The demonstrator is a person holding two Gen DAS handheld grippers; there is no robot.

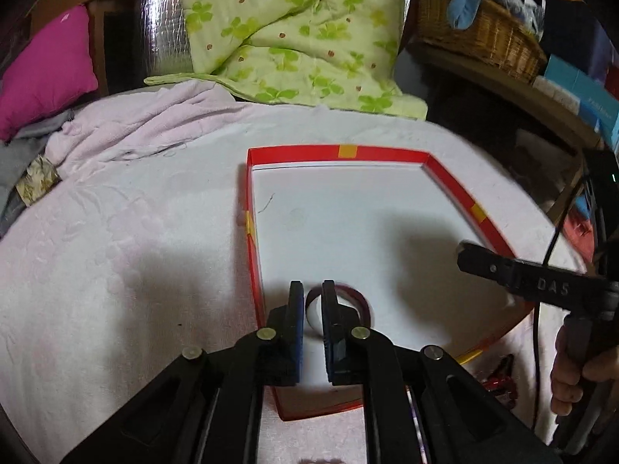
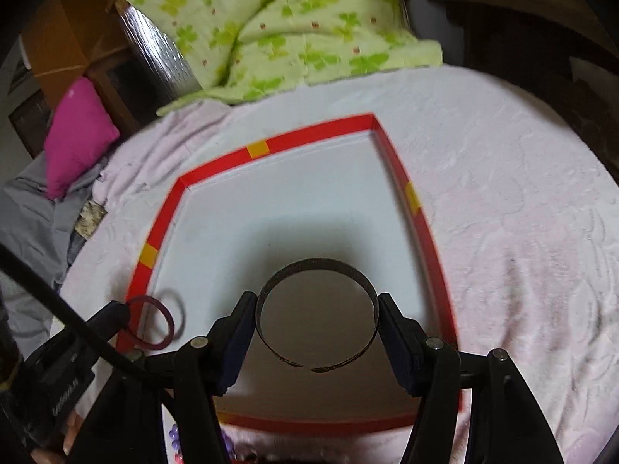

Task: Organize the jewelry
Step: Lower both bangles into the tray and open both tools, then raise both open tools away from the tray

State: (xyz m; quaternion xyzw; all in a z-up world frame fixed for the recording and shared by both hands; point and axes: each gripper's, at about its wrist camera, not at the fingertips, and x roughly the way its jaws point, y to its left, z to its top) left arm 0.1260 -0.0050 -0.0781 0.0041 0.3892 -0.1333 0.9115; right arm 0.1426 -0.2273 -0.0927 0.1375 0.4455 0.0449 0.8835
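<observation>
Right wrist view: right gripper (image 2: 317,332) is holding the dark cuff bangle (image 2: 317,313) across its width, jaws spread wide, above the red-rimmed tray (image 2: 416,208) on the bed. Left gripper (image 1: 312,309) is pinching the thin maroon ring bangle (image 2: 153,323), jaws nearly closed, over the tray's near-left corner. Both bangles are looking light, stiff and slippery.

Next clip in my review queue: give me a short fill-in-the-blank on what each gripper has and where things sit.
1. The right gripper grips a wide open-ended ____ across its width.
2. The left gripper pinches a thin maroon ____.
3. Both grippers are over a tray whose rim is ____ with yellow patches.
4. Beyond the tray lies a quilt printed with ____ clovers.

Missing words: bangle; ring; red; green
</observation>
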